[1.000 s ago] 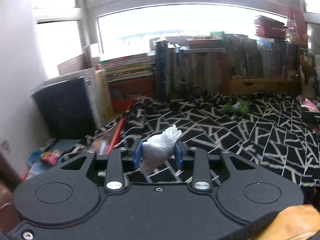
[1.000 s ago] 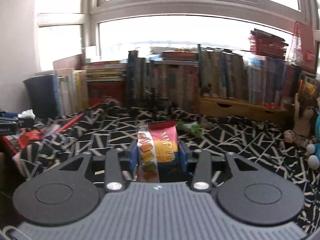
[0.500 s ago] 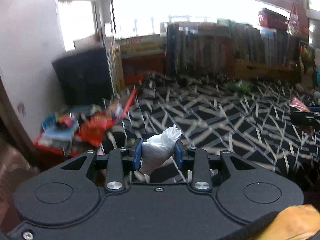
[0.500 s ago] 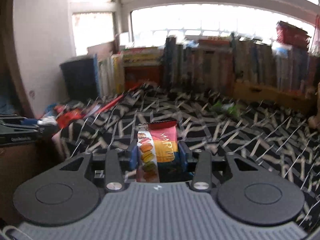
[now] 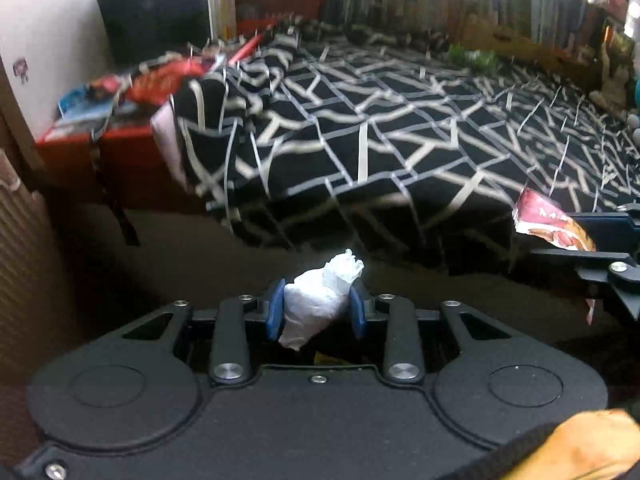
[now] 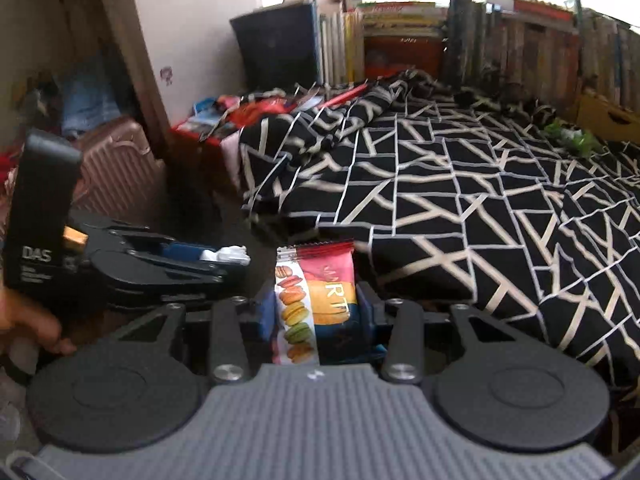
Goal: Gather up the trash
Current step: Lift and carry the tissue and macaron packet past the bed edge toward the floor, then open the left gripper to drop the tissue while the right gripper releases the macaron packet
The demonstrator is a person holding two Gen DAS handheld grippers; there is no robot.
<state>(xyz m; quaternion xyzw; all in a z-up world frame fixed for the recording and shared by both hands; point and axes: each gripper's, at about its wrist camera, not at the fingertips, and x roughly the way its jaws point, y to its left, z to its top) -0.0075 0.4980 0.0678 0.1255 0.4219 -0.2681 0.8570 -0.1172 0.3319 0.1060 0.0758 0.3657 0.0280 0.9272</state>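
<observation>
My left gripper [image 5: 316, 312] is shut on a crumpled white tissue wad [image 5: 320, 300], held off the near edge of the bed. My right gripper [image 6: 316, 312] is shut on a colourful macaron snack wrapper [image 6: 316, 300]. In the right wrist view the left gripper [image 6: 228, 258] shows at the left with the white wad [image 6: 230, 254] at its tip. In the left wrist view the right gripper [image 5: 600, 236] sits at the right edge with the wrapper [image 5: 548, 224]. A green wrapper [image 5: 474, 56] lies far back on the bed.
A black bedspread with white lines [image 5: 400, 128] covers the bed. Books line the sill behind it [image 6: 520, 40]. A red box with papers [image 5: 100, 144] stands left of the bed, with a ribbed pink suitcase [image 6: 116, 172] nearer. A hand [image 6: 24, 320] holds the left gripper.
Both grippers have pulled back and tilted down, off the near edge of the bed and to the left. The window has left the views. Each still holds its item.
</observation>
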